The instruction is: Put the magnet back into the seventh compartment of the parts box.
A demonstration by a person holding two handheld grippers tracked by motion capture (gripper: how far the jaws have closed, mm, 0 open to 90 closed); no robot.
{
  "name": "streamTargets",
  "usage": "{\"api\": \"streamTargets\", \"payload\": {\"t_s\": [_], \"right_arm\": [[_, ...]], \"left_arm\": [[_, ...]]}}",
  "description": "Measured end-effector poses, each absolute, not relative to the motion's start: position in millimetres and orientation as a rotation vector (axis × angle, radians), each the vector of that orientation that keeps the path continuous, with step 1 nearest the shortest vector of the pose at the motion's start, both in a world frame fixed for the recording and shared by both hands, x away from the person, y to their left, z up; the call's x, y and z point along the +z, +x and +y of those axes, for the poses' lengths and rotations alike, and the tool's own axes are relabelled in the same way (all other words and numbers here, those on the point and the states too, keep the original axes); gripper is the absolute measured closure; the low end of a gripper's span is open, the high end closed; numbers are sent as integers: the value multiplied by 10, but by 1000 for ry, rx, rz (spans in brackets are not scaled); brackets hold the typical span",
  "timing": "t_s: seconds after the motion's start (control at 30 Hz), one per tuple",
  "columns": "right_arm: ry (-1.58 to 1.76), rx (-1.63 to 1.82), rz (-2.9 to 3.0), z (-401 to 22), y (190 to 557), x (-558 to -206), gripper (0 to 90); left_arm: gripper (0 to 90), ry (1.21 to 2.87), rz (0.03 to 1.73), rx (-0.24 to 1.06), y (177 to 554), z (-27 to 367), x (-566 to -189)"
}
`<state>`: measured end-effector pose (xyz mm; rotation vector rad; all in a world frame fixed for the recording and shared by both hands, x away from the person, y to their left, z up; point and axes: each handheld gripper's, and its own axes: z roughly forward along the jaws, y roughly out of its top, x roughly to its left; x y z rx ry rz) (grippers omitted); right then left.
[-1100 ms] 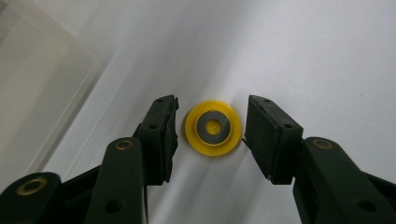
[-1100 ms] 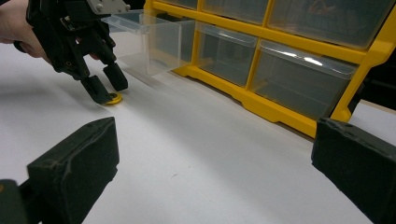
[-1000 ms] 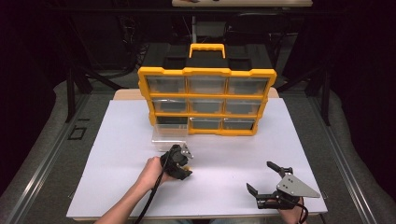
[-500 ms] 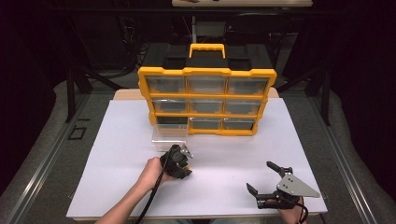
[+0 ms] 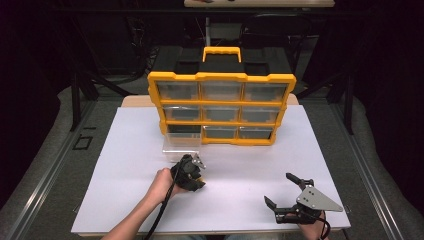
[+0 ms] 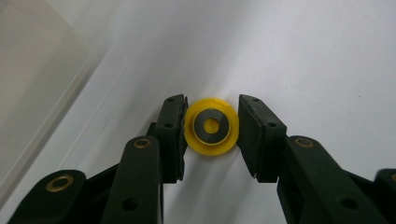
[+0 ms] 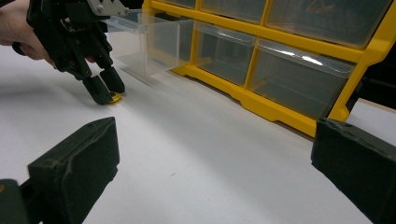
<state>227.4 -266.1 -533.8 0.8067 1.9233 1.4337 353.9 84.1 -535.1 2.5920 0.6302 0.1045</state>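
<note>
A: A white table top (image 5: 125, 165) is seen before a dark room, with a yellow drawer cabinet (image 5: 221, 107) at its far side and one clear drawer (image 5: 181, 141) pulled out.

B: And the small part?

A: A yellow disc (image 6: 211, 126) is lain flat on the table, just in front of the drawer. It is clamped at its rim by the left gripper (image 6: 211, 133), whose jaws have just been closing on it. The right gripper (image 5: 286, 192) is held with jaws spread wide and nothing between them, well apart near the table's front edge.

B: What may go wrong?

A: The rim is thin and round; if lifted askew, the disc could be squeezed out and flicked away, or dropped short of the drawer.
</note>
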Motion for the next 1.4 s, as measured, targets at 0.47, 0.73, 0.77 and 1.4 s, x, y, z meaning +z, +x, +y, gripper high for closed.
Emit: {"api": "streamTargets", "payload": {"t_s": [0.47, 0.73, 0.77, 1.4], "right_arm": [[810, 1432, 1919, -2662, 2271, -5337, 6], [803, 1427, 1920, -2664, 2275, -5333, 6], [804, 1427, 1920, -2664, 2275, -5334, 6], [802, 1415, 1921, -2644, 2265, -5327, 6]], "left_arm": [[632, 2572, 621, 120, 3489, 850, -5291], [632, 2565, 622, 138, 3441, 869, -5243], [632, 2562, 622, 144, 3434, 880, -5237], [632, 2524, 657, 168, 3361, 1033, -5172]]}}
